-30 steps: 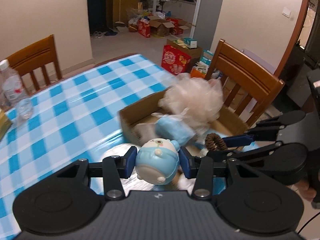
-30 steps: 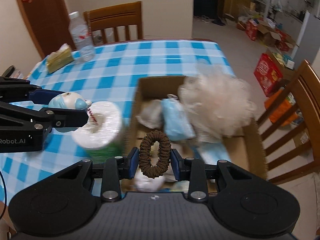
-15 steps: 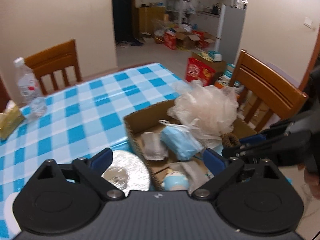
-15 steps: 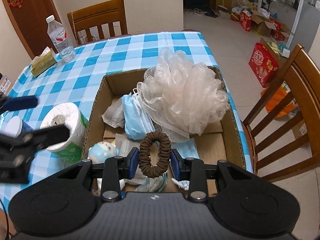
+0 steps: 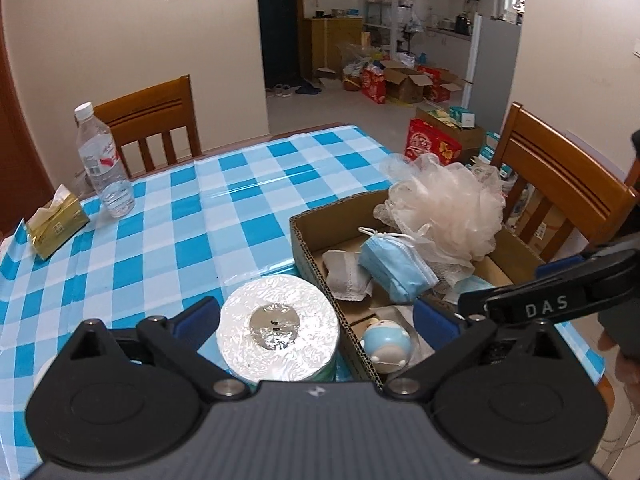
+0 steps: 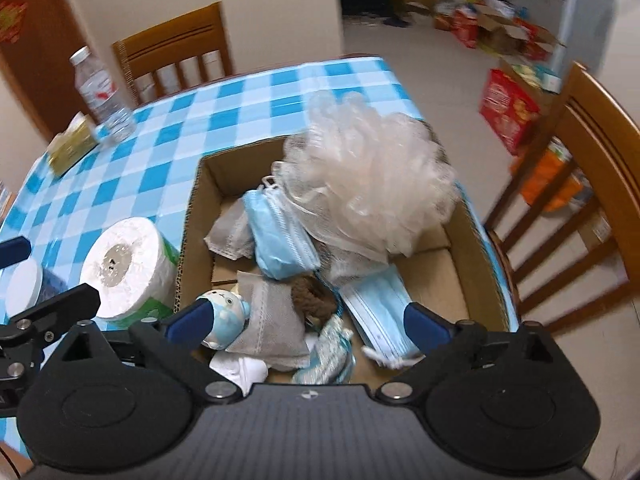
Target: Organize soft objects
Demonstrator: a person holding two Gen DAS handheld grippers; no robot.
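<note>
A cardboard box (image 5: 304, 240) (image 6: 192, 216) on the checked table holds a pale mesh bath pouf (image 5: 444, 204) (image 6: 372, 184), blue face masks (image 5: 394, 266) (image 6: 280, 236), grey pouches (image 6: 268, 316), a blue squishy toy (image 5: 386, 342) (image 6: 224, 314) and a brown hair scrunchie (image 6: 310, 300). My left gripper (image 5: 316, 318) is open and empty above the toilet paper roll (image 5: 278, 326) (image 6: 124, 266) and the box's near corner. My right gripper (image 6: 298, 318) is open and empty above the box; it also shows in the left wrist view (image 5: 560, 292).
A water bottle (image 5: 104, 168) (image 6: 102, 96) and a yellow tissue pack (image 5: 56, 226) (image 6: 72, 146) stand at the table's far left. Wooden chairs (image 5: 560, 184) (image 6: 560, 184) stand behind and to the right of the table. A white lidded jar (image 6: 24, 288) sits left of the roll.
My left gripper opened, dropped the squishy toy into the box and pulled back. My right gripper opened and the scrunchie now lies in the box.
</note>
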